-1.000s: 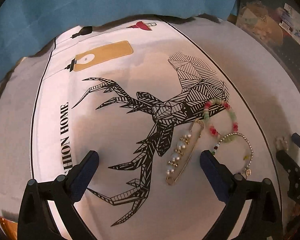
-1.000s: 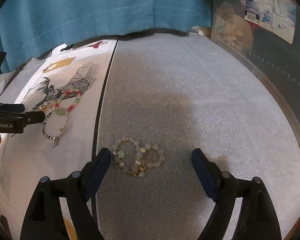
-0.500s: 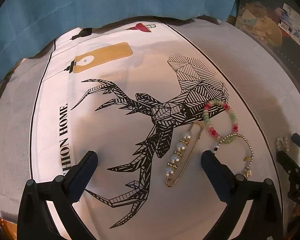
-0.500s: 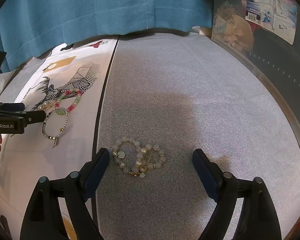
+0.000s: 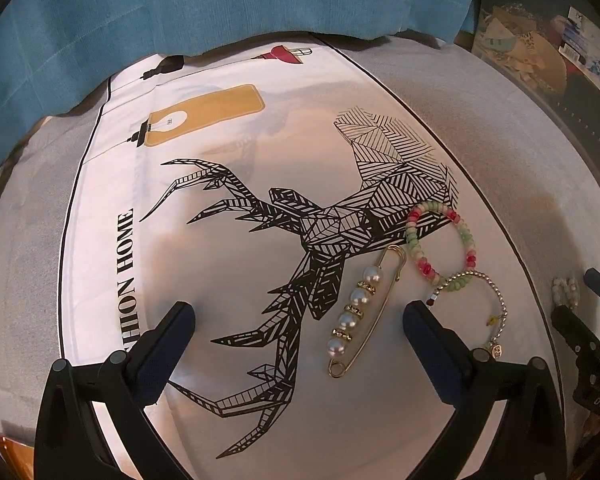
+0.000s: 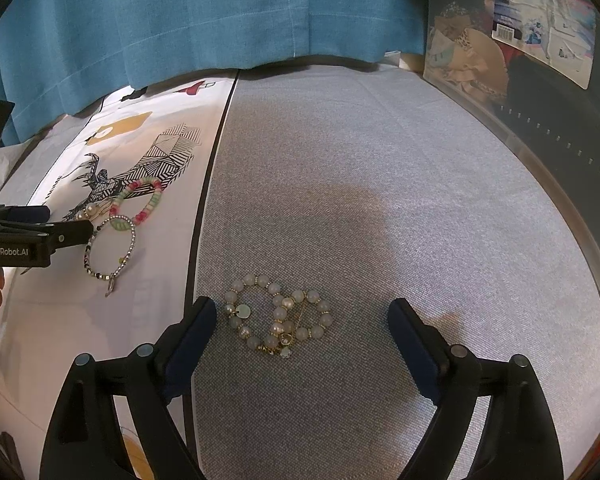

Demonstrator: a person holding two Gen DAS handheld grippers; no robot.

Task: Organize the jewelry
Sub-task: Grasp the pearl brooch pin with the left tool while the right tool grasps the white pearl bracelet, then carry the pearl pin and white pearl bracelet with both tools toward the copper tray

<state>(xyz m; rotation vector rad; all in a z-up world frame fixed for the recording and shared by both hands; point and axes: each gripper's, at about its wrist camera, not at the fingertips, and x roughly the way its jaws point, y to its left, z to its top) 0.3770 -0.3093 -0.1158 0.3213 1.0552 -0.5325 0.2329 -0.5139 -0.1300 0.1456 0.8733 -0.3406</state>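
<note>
A grey woven cloth [image 6: 380,200] covered the table, with a white cloth printed with a black deer [image 5: 220,280] lying on it. The left gripper [image 5: 298,330] stood wide apart, holding nothing. The right gripper [image 6: 302,326] had just been opening, its jaws on either side of a pale beaded bracelet [image 6: 278,316], seemingly not touching it. On the white cloth lay a pink and green bead bracelet [image 5: 440,240], a thin silver bead bracelet [image 5: 484,304] and a gold pearl pin [image 5: 360,316].
</note>
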